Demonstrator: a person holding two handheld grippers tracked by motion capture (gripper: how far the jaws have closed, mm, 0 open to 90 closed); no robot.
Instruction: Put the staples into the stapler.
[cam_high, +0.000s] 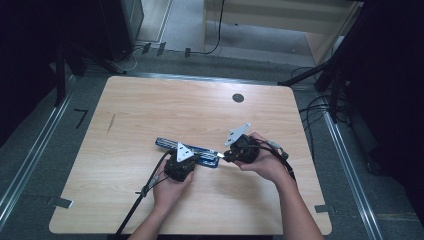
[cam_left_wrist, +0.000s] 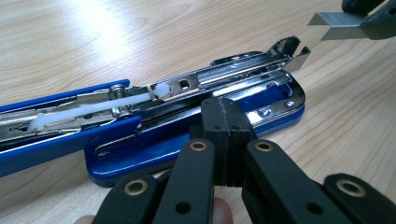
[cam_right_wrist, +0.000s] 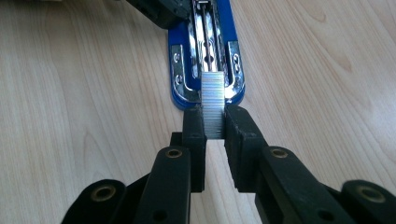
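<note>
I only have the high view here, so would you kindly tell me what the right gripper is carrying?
Observer: The right gripper has its jaws shut on a strip of staples.
Operator: Thank you. Is the stapler open?
Observer: Yes, the blue stapler lies opened on the table, its metal staple channel exposed.
Operator: And the left gripper?
Observer: The left gripper has its jaws shut with nothing between them, tips down on the stapler's blue base.
</note>
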